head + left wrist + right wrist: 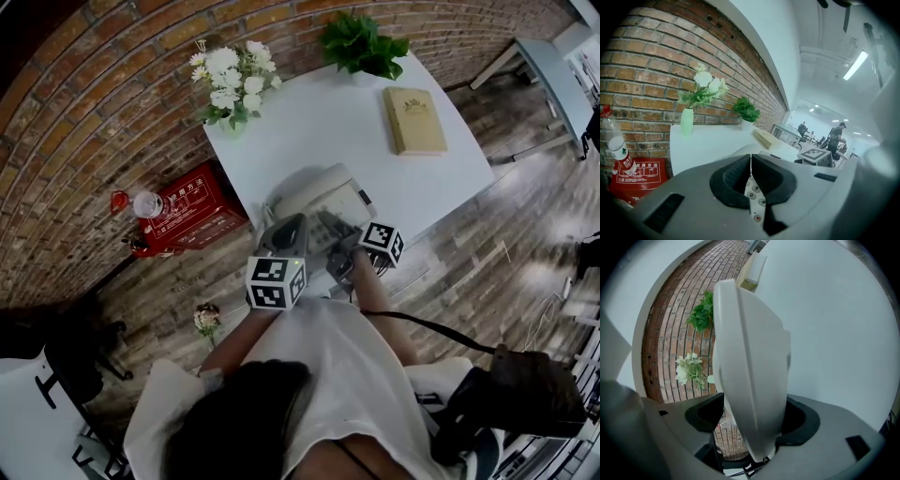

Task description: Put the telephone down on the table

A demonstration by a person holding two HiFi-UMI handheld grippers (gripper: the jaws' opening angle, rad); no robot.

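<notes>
Along the brick wall we see white flowers, a leafy potted plant beside them, a red box at the wall's foot, and a tan book well apart from the wall.

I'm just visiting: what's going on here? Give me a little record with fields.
table: white, by brick wall
on table: flowers, plant, book
telephone: near edge, gripped
right gripper: fingers shut on telephone
left gripper: fingers together, above keypad
floor: red box, bottle
</notes>
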